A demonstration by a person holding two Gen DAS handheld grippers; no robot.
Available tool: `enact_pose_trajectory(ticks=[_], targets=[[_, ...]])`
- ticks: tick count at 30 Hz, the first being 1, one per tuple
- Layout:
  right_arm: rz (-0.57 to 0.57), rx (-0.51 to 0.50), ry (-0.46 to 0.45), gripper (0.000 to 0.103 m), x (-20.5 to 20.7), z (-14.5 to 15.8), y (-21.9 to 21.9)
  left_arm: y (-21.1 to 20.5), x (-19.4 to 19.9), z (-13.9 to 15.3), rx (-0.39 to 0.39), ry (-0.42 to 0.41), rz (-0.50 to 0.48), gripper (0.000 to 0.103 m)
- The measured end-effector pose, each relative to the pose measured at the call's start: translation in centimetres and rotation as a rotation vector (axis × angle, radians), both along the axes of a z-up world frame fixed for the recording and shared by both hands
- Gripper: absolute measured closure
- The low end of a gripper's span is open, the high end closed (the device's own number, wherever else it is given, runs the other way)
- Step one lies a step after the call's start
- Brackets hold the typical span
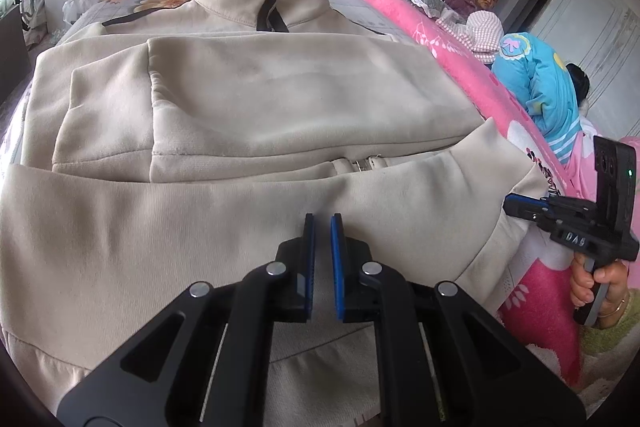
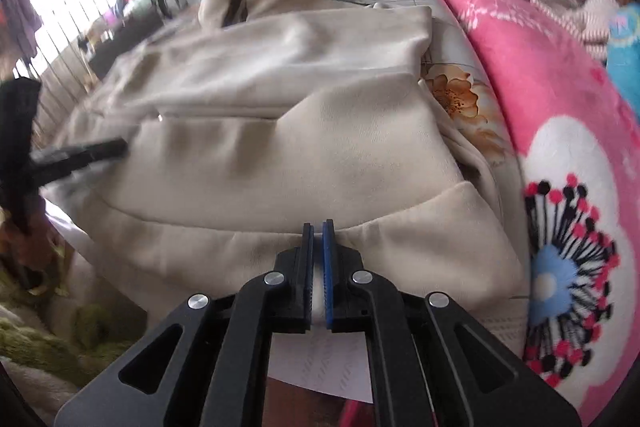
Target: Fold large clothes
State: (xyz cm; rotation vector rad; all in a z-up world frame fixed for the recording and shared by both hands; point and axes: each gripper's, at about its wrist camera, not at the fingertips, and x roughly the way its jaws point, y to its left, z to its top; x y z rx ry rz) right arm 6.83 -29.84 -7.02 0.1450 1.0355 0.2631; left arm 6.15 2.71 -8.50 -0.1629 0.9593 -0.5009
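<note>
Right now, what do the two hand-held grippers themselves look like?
Both are matte black linkage frames with silver pivot pins. On the left hand-held gripper and the right hand-held gripper, one finger pad is black, the other blue. The right one's body shows white lettering and a green light.

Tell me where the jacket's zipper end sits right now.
In the left wrist view the zipper end lies mid-frame on the beige jacket, just beyond the left gripper, where the folded-over sleeve meets the hem band.
</note>
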Motion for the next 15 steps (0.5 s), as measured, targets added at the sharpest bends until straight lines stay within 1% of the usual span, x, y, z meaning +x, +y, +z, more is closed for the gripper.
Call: enact_pose_trajectory(ticks=[1, 2, 3, 4, 5, 6, 7, 8, 9, 11, 12, 15], targets=[[-0.016, -0.033, -0.009, 0.100, 0.0, 0.5, -0.1, 0.0, 0.1, 0.0, 0.001, 0.001, 0.000, 0.094], [-0.030, -0.087, -0.052, 0.100, -0.4, 1.4, -0.1, 0.0, 0.1, 0.1, 0.003, 0.001, -0.001, 0.094], [-0.041, -0.103, -0.078, 0.099, -0.6, 1.9, -0.4, 0.0, 0.1, 0.1, 0.005, -0.001, 0.000, 0.094], [-0.057, -0.105, -0.084, 0.098, -0.4, 2.1, -0.9, -0.1, 0.1, 0.1, 0.007, -0.003, 0.000, 0.094], [-0.085, -0.115, -0.083, 0.098, -0.3, 2.0, -1.6, -0.1, 0.1, 0.1, 0.009, -0.006, 0.000, 0.094], [-0.127, -0.146, -0.057, 0.098, 0.0, 1.2, -2.5, -0.1, 0.1, 0.1, 0.011, -0.007, 0.000, 0.094], [-0.143, -0.154, -0.020, 0.100, 0.5, 0.2, -3.1, -0.1, 0.0, 0.0, 0.011, -0.008, 0.001, 0.094], [-0.148, -0.133, 0.004, 0.100, 0.8, -0.4, -3.9, -0.1, 0.0, 0.0, 0.011, -0.008, 0.000, 0.094], [-0.164, -0.112, 0.005, 0.100, 0.8, -0.4, -4.1, -0.1, 0.1, 0.0, 0.012, -0.008, -0.001, 0.094], [-0.161, -0.135, -0.025, 0.100, 0.7, 1.3, -3.2, -0.1, 0.0, 0.1, 0.014, -0.005, -0.001, 0.094], [-0.146, -0.136, -0.059, 0.096, 0.6, 2.3, -2.4, -0.2, 0.0, 0.1, 0.017, -0.005, 0.001, 0.094], [-0.083, -0.120, -0.124, 0.094, 0.6, 3.9, -0.5, -0.3, -0.1, 0.1, 0.026, -0.012, 0.005, 0.094]])
